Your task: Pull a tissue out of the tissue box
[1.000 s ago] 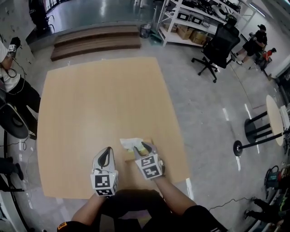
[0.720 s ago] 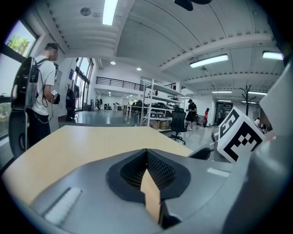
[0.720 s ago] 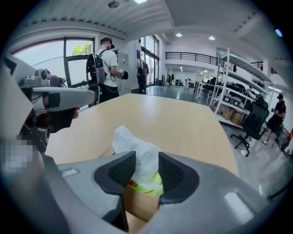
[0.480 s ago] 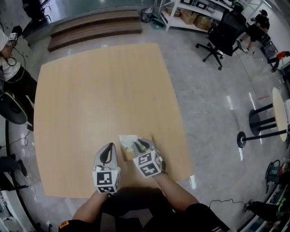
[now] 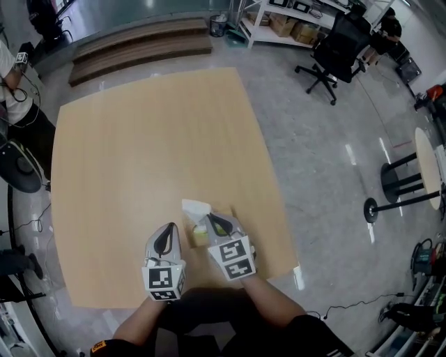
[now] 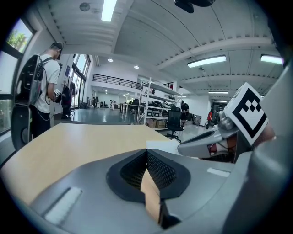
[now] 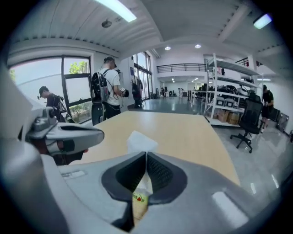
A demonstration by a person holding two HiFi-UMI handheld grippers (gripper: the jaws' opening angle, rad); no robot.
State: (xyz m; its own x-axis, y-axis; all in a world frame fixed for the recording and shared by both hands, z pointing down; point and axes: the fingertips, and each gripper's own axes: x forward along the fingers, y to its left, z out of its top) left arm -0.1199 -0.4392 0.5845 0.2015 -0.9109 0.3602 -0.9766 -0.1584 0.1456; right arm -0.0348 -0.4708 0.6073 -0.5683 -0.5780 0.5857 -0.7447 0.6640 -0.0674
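Note:
A small yellow-green tissue box sits near the front edge of the light wooden table. A white tissue rises out of its top. My right gripper is over the box, its jaws closing, and the pads pinch the tissue between them. The box shows below the right gripper through the jaw gap. My left gripper rests just left of the box, shut with nothing in it. The left gripper view has its jaws together, with the tissue to their right.
A black office chair and metal shelves stand beyond the table's far right corner. A person stands at the left. Wooden steps lie behind the table. A round stand table is at the right.
The right gripper's jaws have gone from wide open to closed on the tissue and have risen a little, drawing the tissue up. The left gripper has stayed beside the box.

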